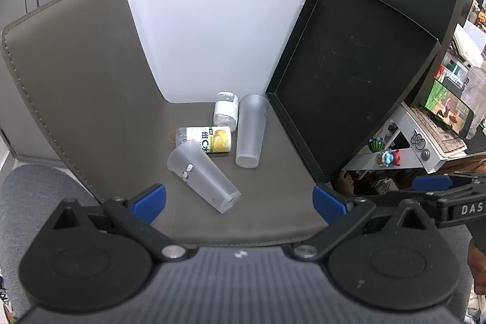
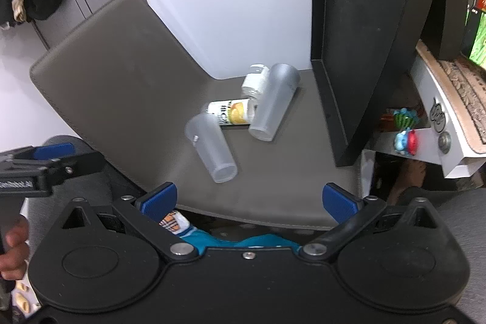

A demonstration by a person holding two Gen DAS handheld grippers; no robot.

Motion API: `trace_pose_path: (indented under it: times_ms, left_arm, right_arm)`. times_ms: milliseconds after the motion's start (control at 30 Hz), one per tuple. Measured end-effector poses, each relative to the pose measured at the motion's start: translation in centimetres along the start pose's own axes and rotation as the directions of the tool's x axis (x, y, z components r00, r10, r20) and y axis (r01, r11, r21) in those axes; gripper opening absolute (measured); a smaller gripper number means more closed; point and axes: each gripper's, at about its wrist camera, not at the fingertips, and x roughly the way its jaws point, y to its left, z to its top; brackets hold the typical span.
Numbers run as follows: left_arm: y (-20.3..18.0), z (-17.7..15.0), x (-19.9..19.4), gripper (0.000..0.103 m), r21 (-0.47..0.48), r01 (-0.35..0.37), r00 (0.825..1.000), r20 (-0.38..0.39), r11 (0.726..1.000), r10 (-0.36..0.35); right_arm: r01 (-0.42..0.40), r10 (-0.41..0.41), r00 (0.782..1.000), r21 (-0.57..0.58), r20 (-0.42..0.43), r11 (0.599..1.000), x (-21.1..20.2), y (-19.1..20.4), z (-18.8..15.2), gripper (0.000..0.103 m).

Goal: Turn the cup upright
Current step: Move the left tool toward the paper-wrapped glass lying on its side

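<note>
Two frosted translucent cups lie on their sides on a grey mat (image 1: 91,111). The near cup (image 1: 203,175) points its base toward me; it also shows in the right wrist view (image 2: 212,148). The far cup (image 1: 250,131) lies beside a black tray; it shows in the right wrist view too (image 2: 273,102). My left gripper (image 1: 240,201) is open and empty, just short of the near cup. My right gripper (image 2: 249,199) is open and empty, hovering at the mat's front edge (image 2: 258,220).
A yellow-labelled bottle (image 1: 209,139) and a white-labelled bottle (image 1: 226,111) lie between the cups. A black tray (image 1: 349,75) leans upright at the right. A white wall (image 1: 218,14) stands behind. Small toys (image 1: 385,155) sit on a white shelf at the right.
</note>
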Motion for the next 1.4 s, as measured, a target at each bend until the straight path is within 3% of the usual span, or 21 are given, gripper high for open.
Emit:
trace_pose_path:
  times_ms: [1400]
  left_arm:
    - [0.37,0.06,0.03,0.102,-0.008,-0.008,1.000,-0.006,1.000,0.008]
  right_arm:
    - [0.028,-0.028,1.000,-0.019,0.009,0.999,-0.19,0.41,-0.13,0.103]
